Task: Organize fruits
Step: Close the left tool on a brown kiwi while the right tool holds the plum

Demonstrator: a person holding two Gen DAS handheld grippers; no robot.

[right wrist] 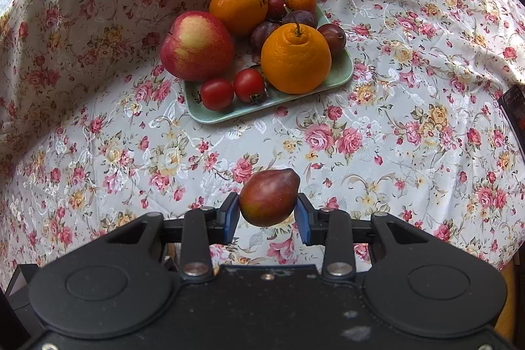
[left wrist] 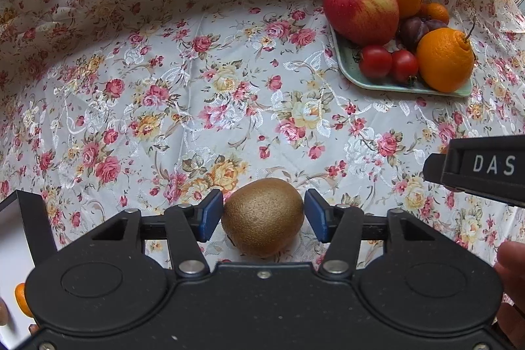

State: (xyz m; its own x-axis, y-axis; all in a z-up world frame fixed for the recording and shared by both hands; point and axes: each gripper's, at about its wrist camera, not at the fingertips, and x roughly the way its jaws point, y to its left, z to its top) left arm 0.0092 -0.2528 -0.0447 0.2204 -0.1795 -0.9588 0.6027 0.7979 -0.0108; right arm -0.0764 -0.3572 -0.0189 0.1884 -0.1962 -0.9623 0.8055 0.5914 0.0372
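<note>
Left gripper [left wrist: 263, 215] spread, blue pads clear of kiwi [left wrist: 262, 217] on both sides; kiwi sits between them on floral tablecloth [left wrist: 229, 94]. Right gripper [right wrist: 267, 214] pinches dark red pear-shaped fruit [right wrist: 269, 197], held above cloth. Green tray [right wrist: 210, 117] beyond, holding apple [right wrist: 197, 45], oranges [right wrist: 295, 61], plums [right wrist: 264, 33], two cherry tomatoes [right wrist: 216, 94].

Left gripper [left wrist: 263, 214] fingers parted — right gripper [right wrist: 267, 214] fingers clamped, both pointing down
</note>
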